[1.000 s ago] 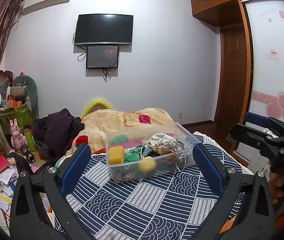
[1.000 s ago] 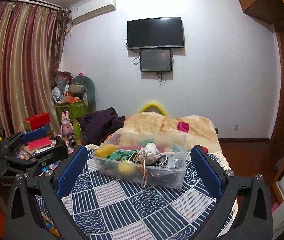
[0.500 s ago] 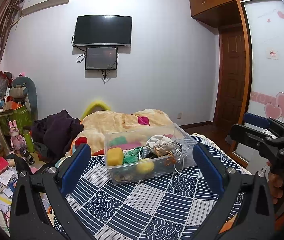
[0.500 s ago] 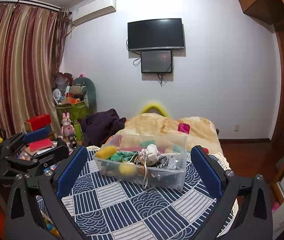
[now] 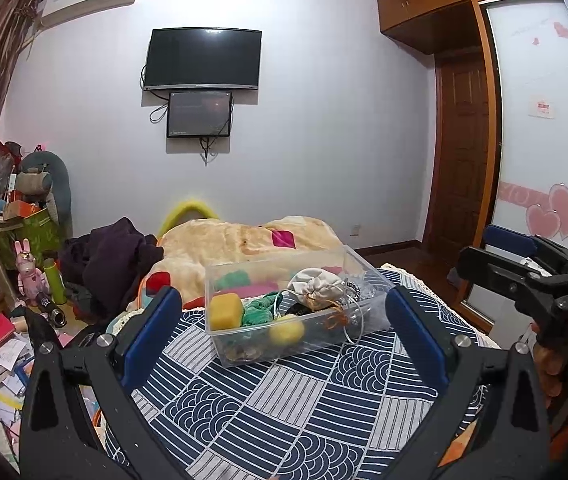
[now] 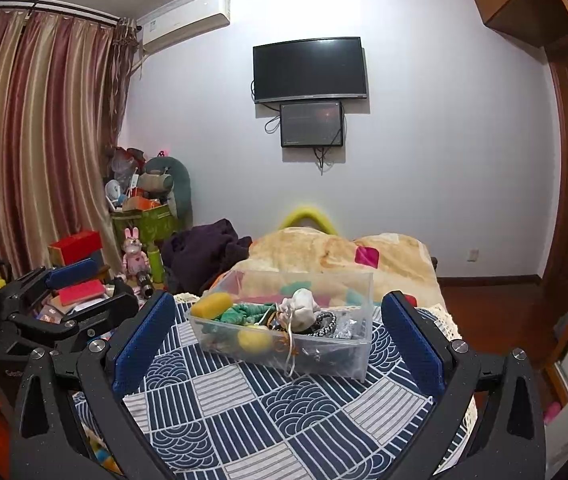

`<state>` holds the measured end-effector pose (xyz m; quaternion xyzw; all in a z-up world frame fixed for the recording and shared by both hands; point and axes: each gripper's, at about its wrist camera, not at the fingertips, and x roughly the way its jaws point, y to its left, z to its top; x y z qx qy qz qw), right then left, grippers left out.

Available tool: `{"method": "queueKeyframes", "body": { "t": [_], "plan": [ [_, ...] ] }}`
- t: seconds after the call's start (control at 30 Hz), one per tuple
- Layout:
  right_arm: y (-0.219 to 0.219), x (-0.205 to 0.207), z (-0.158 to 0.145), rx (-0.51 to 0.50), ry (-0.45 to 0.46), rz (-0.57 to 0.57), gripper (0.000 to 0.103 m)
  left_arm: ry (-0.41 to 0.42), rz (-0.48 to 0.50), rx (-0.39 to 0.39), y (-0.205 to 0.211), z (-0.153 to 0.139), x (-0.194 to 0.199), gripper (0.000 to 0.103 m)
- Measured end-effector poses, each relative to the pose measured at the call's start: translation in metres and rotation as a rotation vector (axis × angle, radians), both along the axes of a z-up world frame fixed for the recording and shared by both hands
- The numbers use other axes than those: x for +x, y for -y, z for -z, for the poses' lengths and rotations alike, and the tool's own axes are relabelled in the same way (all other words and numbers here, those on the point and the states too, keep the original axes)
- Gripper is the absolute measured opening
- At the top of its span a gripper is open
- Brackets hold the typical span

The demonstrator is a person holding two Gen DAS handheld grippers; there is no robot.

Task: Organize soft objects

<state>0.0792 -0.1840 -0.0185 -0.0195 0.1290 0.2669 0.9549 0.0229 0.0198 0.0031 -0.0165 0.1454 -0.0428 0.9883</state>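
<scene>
A clear plastic bin (image 5: 244, 354) (image 6: 324, 354) sits on a blue and white patterned cloth (image 5: 284, 404) (image 6: 268, 404). It holds a yellow sponge (image 5: 226, 311), green cloth (image 5: 260, 312), a yellow ball (image 5: 286, 330), a white drawstring pouch (image 5: 316, 285) and dark bracelets (image 6: 324, 322). My left gripper (image 5: 284, 316) is open and empty, held back from the bin. My right gripper (image 6: 278, 324) is open and empty, also short of the bin. Each gripper shows at the edge of the other's view.
A beige blanket (image 5: 244, 240) and dark clothes (image 5: 112, 256) lie behind the bin. Boxes, papers and toys (image 5: 4, 320) clutter the floor at left. A wardrobe and door (image 5: 464, 152) stand at right. A TV (image 5: 204, 58) hangs on the far wall.
Both views have drifted slightly; the bin sits a little lower and closer to centre. Both grippers stay open and empty.
</scene>
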Motion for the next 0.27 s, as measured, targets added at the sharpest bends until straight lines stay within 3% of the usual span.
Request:
{"method": "queueKeyframes", "body": {
  "t": [0.27],
  "plan": [
    [-0.0015, -0.0019, 0.0001, 0.000, -0.006, 0.001, 0.103, -0.002, -0.003, -0.015, -0.0022, -0.0002, -0.0005, 0.103]
  ]
}}
